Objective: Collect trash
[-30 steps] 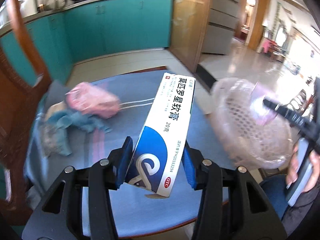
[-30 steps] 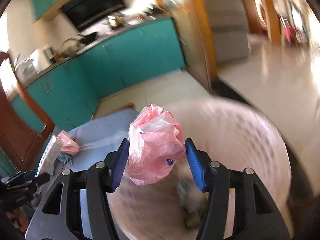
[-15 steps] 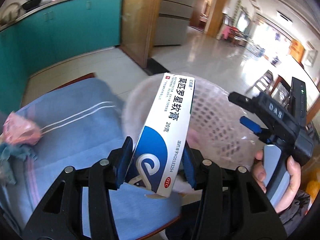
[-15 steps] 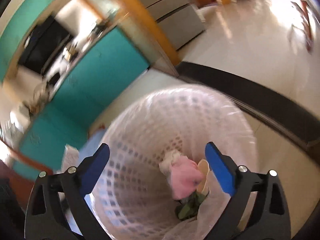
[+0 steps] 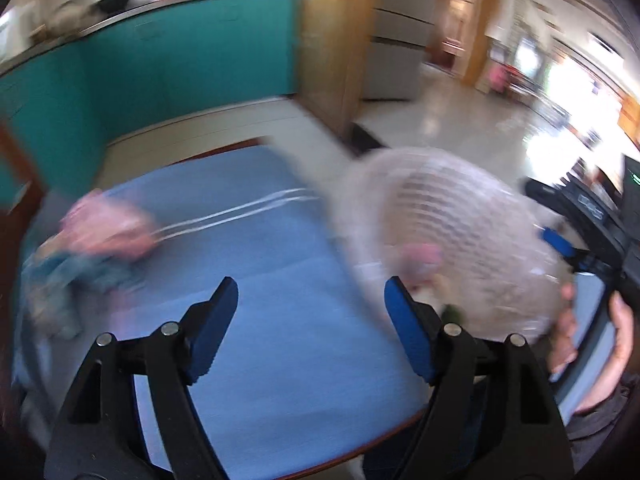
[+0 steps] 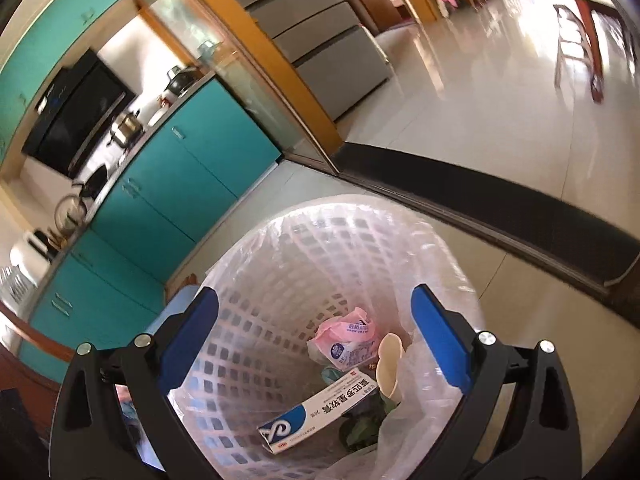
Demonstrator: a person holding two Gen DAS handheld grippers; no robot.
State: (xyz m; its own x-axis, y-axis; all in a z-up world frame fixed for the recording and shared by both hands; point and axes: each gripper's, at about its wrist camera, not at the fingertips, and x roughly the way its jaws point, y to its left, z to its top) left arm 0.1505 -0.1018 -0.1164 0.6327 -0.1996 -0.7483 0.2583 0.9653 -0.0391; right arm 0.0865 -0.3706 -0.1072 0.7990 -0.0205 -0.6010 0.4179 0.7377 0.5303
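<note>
Now both empty: left gripper (image 5: 308, 320) spread wide, pink bag (image 5: 108, 228) far-left on blue table (image 5: 280, 320), nearer left; right gripper (image 6: 316, 328) spread above basket (image 6: 448, 248).

The left wrist view is smeared by motion blur: the tabletop (image 5: 280, 280) and basket (image 5: 452, 240) look streaky (only the tongs stay crisp). The right wrist view is sharp. Daylight glares white off the floor (image 6: 500, 92). Fisheye bending curves the edges, with dark corners.
</note>
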